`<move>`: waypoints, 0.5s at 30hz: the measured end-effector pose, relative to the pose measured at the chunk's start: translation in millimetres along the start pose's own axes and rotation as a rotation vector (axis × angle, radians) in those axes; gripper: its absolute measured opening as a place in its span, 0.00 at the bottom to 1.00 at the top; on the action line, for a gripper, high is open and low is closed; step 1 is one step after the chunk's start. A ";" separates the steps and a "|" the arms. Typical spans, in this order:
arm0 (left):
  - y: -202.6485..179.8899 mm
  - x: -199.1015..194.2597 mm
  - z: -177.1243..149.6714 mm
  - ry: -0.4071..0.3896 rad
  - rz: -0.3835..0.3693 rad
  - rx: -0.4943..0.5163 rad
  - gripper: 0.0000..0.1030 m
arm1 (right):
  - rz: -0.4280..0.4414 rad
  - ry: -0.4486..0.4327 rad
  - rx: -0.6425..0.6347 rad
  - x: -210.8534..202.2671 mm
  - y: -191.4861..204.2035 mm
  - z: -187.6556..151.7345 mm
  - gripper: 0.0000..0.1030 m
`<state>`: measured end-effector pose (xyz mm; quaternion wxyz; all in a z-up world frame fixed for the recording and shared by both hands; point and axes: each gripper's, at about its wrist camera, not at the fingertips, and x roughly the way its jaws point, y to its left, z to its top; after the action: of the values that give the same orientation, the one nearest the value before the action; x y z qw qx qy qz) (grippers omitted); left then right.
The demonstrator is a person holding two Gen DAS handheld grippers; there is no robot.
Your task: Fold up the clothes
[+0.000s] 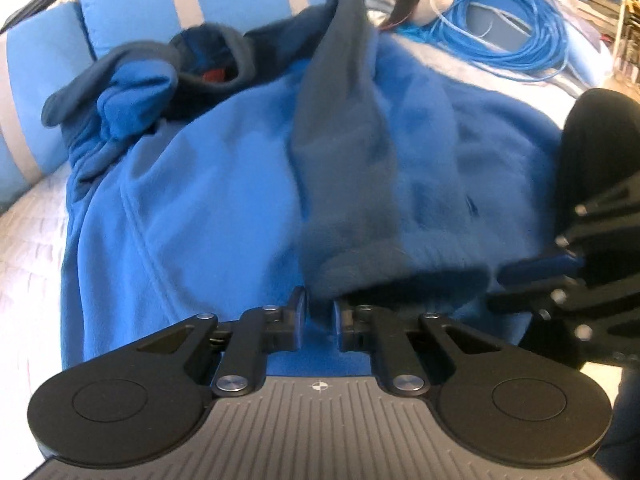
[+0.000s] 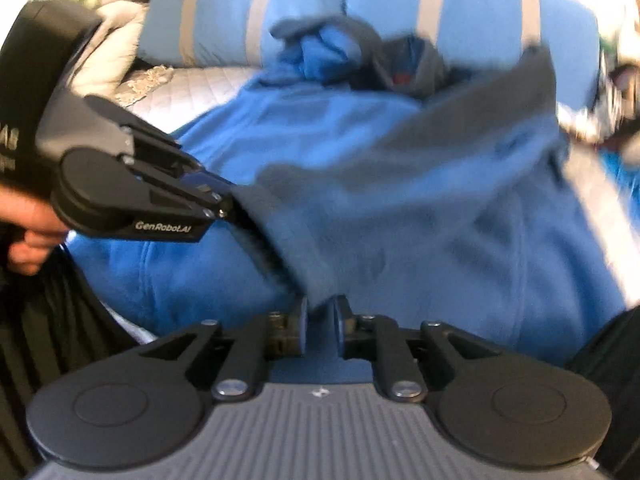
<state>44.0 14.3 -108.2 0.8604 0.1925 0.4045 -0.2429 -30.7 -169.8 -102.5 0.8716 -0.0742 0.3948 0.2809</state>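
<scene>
I am holding the left gripper (image 1: pixel 320 312) with its jaws nearly together, and they are pinching the near edge of the blue fleece jacket (image 1: pixel 224 184), right where the darker grey-blue inner flap (image 1: pixel 344 184) is ending. In the right wrist view that same left gripper (image 2: pixel 236 216) is coming in from the left, its tips biting into the dark hem, with a hand (image 2: pixel 28 232) wrapping the grip behind it.

The right gripper (image 2: pixel 320 316) is sitting just to the right of it along the same near edge. Its jaws are drawn close too, a little wider than the left ones, and a corner of the grey-blue flap (image 2: pixel 400 152) is hanging down between them; the picture is blurring here, but the fabric looks caught between the pads.

The jacket is lying spread out on a pale quilted bed cover (image 1: pixel 28 248), with the flap folding diagonally across it from the far right to the near middle. Its bunched sleeve and dark collar (image 1: pixel 160 80) are piling up at the far end, against two light-blue cushions with grey stripes (image 1: pixel 132 12). Far to the right, a coil of blue cable (image 1: pixel 520 28) is resting on the bed, well apart from the jacket.
</scene>
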 end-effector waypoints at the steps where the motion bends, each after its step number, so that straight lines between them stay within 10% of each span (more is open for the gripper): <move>1: 1.8 0.7 -0.5 0.004 -0.001 -0.009 0.10 | 0.025 0.012 0.036 0.0 -4.9 -1.5 0.37; 5: 3.8 0.0 -0.7 0.003 -0.001 -0.013 0.10 | 0.133 0.019 0.199 -4.6 -28.3 -5.8 0.61; 15: -5.6 -7.2 -2.0 -0.035 -0.014 0.047 0.11 | 0.512 0.168 0.917 37.4 -110.7 -5.5 0.67</move>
<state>35.6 12.7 -104.5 0.8610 0.2055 0.3848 -0.2616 46.2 -247.6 -143.8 0.6835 0.3911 0.5508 0.2765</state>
